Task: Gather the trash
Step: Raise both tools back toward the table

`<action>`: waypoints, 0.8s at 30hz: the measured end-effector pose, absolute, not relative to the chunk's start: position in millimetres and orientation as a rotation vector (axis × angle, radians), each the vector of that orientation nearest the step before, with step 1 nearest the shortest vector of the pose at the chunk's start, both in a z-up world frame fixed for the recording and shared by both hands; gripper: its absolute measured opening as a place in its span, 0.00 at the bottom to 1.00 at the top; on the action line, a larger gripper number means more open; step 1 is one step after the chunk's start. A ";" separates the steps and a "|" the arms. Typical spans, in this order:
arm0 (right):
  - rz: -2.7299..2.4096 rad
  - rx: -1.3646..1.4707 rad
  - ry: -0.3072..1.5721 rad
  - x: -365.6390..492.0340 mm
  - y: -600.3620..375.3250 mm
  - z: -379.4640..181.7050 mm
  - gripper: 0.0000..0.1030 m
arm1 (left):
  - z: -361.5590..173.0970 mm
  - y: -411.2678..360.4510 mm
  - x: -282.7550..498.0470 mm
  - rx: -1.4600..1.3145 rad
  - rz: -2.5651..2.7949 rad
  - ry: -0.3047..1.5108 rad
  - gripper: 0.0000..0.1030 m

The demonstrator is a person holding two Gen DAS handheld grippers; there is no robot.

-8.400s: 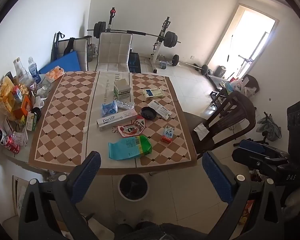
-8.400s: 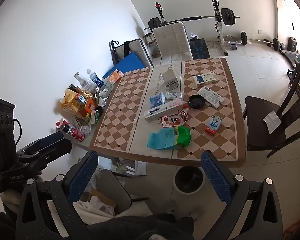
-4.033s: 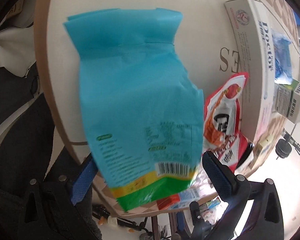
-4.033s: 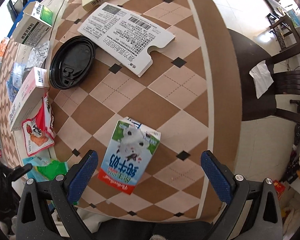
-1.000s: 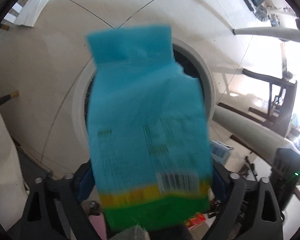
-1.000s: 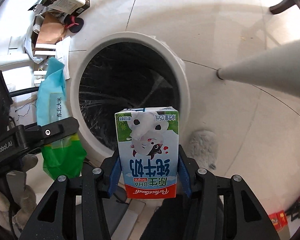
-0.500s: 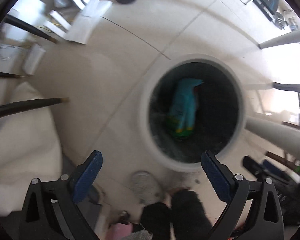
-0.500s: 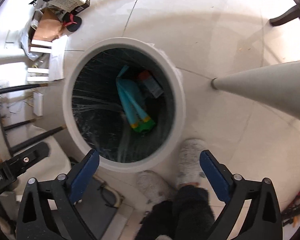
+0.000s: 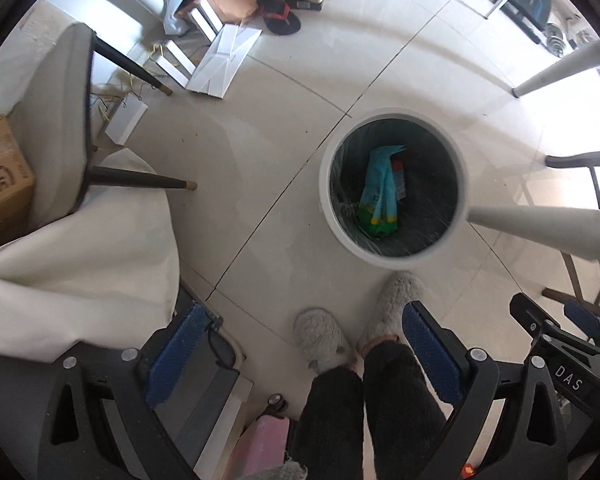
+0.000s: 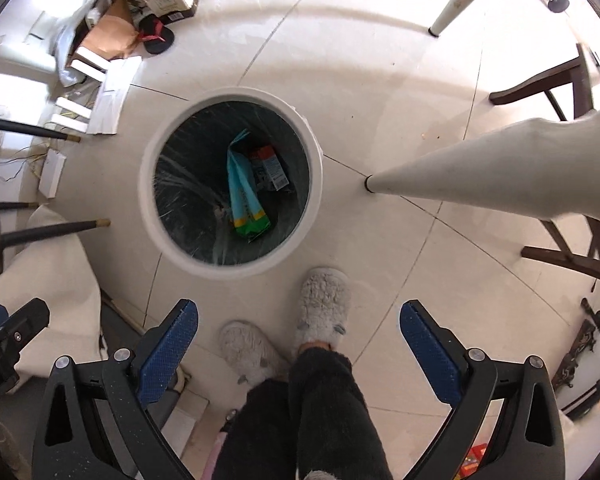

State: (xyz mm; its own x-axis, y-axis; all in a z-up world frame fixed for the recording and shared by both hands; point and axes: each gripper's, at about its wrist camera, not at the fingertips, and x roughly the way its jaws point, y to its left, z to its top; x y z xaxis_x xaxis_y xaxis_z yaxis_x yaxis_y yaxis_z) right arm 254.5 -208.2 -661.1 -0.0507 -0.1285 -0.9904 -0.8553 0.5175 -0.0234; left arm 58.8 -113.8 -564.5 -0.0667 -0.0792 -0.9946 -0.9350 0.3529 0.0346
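1. Seen from above, a white round trash bin (image 10: 154, 208) lined with a dark plastic bag stands on the pale tiled floor, at the centre left of the right wrist view and the centre right of the left wrist view.
2. A teal snack bag (image 10: 244, 196) with a yellow-and-green end lies on the bottom of the bin, and a small milk carton (image 10: 271, 168) rests just beside it, toward the upper right.
3. The right gripper (image 10: 299, 346) points down at the floor with its blue-padded fingers (image 10: 168, 354) spread wide and nothing between them.
4. The left gripper (image 9: 298, 354) likewise hangs with its jaws wide apart and empty, the bin (image 9: 462, 184) above and to the right of it in the frame.
5. A person's two grey fluffy slippers (image 10: 322, 300) and dark trouser legs fill the lower middle of both views, just below the bin's rim.
6. A white table leg (image 10: 480, 172) slants in from the right, its foot close to the bin.
7. Flattened cardboard (image 9: 222, 62), boxes and a flip-flop (image 9: 278, 18) litter the upper left.
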 end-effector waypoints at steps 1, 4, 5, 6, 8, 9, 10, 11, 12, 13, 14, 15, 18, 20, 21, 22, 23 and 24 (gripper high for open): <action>0.745 -0.883 1.522 251.6 -210.3 -647.9 0.99 | -554.4 -117.3 59.4 -0.967 0.928 1.460 0.98; 0.765 -0.881 1.498 243.6 -216.6 -602.6 0.99 | -518.2 -128.4 54.9 -0.944 0.914 1.455 0.98; 0.769 -0.877 1.490 241.2 -219.2 -585.2 0.99 | -506.2 -132.0 53.1 -0.941 0.911 1.449 0.98; 0.775 -0.871 1.488 238.8 -221.0 -570.6 0.99 | -493.7 -135.2 51.2 -0.936 0.909 1.445 0.98; 0.787 -0.857 1.481 234.8 -226.4 -536.4 0.99 | -466.6 -141.3 47.4 -0.928 0.910 1.435 0.98; 0.792 -0.848 1.479 233.3 -228.7 -520.6 0.99 | -451.4 -143.9 44.7 -0.929 0.911 1.426 0.98; 0.798 -0.836 1.481 232.3 -231.7 -503.0 0.99 | -436.2 -146.0 42.2 -0.932 0.914 1.413 0.98; 0.804 -0.821 1.484 231.5 -234.7 -484.6 0.99 | -420.1 -147.6 39.6 -0.933 0.922 1.398 0.98; 0.808 -0.808 1.484 231.5 -237.9 -466.1 0.99 | -404.0 -148.5 37.3 -0.936 0.931 1.381 0.98; 0.813 -0.790 1.485 231.7 -240.1 -448.0 0.99 | -388.9 -149.0 35.8 -0.940 0.937 1.361 0.98; 0.820 -0.773 1.489 231.9 -241.5 -432.3 0.99 | -374.1 -148.6 34.5 -0.944 0.941 1.340 0.98; 0.828 -0.753 1.494 233.1 -242.5 -414.5 0.99 | -359.5 -147.4 34.4 -0.948 0.948 1.319 0.98; 0.868 -0.701 1.506 238.9 -240.4 -363.9 0.99 | -324.4 -137.3 42.2 -0.936 0.947 1.268 1.00; 0.895 -0.666 1.508 247.0 -234.9 -333.8 0.99 | -304.1 -127.2 52.9 -0.912 0.959 1.240 1.00; 0.905 -0.651 1.506 252.5 -231.1 -319.5 0.99 | -294.5 -121.9 60.1 -0.901 0.962 1.225 1.00; 0.909 -0.635 1.504 258.8 -227.0 -305.9 0.99 | -286.0 -116.4 68.5 -0.894 0.963 1.214 1.00; 0.914 -0.616 1.501 268.2 -222.6 -292.4 0.99 | -276.9 -110.4 78.5 -0.889 0.962 1.202 1.00; 0.915 -0.599 1.499 276.1 -219.9 -281.0 0.99 | -267.1 -104.7 87.6 -0.885 0.965 1.191 1.00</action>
State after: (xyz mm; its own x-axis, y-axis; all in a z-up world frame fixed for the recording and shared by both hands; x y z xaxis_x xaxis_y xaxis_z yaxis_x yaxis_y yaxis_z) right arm 276.1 -219.9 -281.0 -0.1474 0.1395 -0.9792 -0.8072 0.5551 0.2006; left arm 87.6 -104.7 -267.1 0.1020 0.1314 -0.9861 -0.9373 0.3446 -0.0511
